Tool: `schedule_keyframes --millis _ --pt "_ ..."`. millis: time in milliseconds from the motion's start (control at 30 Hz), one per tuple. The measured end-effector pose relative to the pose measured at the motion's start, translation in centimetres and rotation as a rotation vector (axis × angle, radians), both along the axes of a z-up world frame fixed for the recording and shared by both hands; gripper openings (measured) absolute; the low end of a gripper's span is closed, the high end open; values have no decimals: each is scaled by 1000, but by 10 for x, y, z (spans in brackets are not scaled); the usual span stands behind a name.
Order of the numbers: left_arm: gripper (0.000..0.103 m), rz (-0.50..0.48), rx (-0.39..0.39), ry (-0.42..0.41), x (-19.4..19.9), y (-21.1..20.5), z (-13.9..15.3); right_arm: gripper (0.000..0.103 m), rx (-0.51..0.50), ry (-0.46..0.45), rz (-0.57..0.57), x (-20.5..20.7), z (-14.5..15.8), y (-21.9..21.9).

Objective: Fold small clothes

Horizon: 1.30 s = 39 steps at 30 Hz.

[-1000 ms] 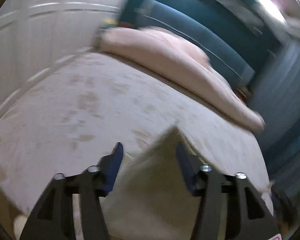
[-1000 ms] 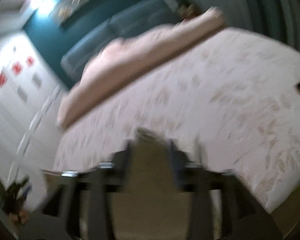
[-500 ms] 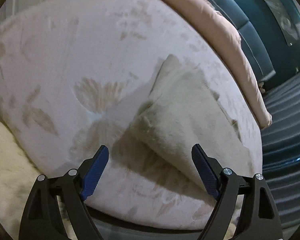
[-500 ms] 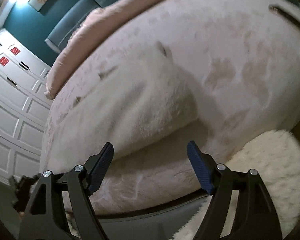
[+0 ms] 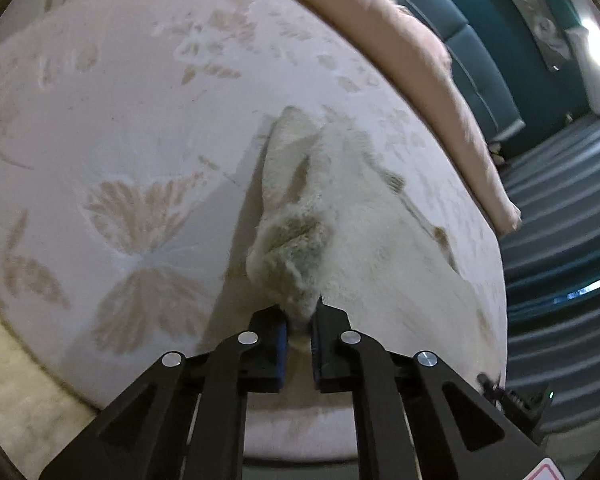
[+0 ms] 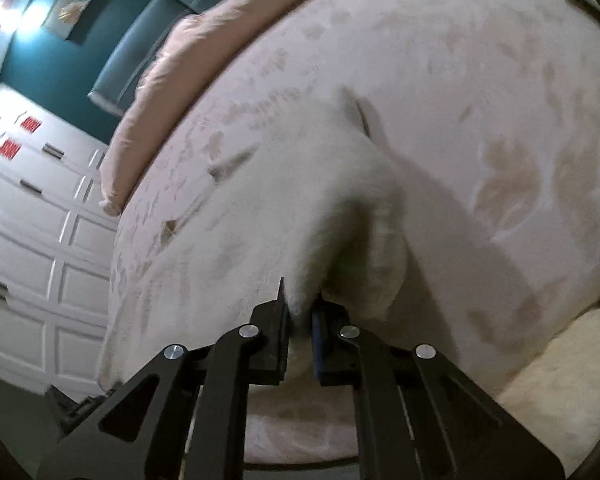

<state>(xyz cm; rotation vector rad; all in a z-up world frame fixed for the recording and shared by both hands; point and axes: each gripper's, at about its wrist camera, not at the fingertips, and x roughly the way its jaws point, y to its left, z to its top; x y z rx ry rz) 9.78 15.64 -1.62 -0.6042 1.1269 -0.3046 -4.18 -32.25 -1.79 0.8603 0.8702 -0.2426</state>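
L gripper (image 5: 299, 326), R gripper (image 6: 299, 322) – both pinching fluffy cloth (image 5: 364, 216), on bed (image 5: 140, 100)

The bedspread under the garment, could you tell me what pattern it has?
The bedspread is pale pinkish-white with beige butterfly and leaf prints, clearest in the left wrist view.

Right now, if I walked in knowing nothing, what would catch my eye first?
Two black claws, the left claw and the right claw, each pinching a near corner of a fluffy cream garment lying on a pale bed printed with butterflies. Behind it, a pink rolled blanket runs along the bed's far edge, against a teal wall.
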Motion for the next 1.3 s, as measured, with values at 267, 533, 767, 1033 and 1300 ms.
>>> schedule_keyframes --millis 267,533,767,1033,1300 --pt "6 -92 71 109 -79 27 -7 7 -69 168 124 -84 -7 21" --pt "21 -44 160 106 -102 34 2 54 -187 192 85 -106 6 20" --pt "61 -18 205 -131 -53 23 62 56 -320 35 37 -63 54 -14" --pt "67 -69 153 -84 46 -30 16 66 -349 16 103 43 29 -13" --pt "9 -150 151 -58 61 -48 -25 20 -362 144 163 74 -20 -6"
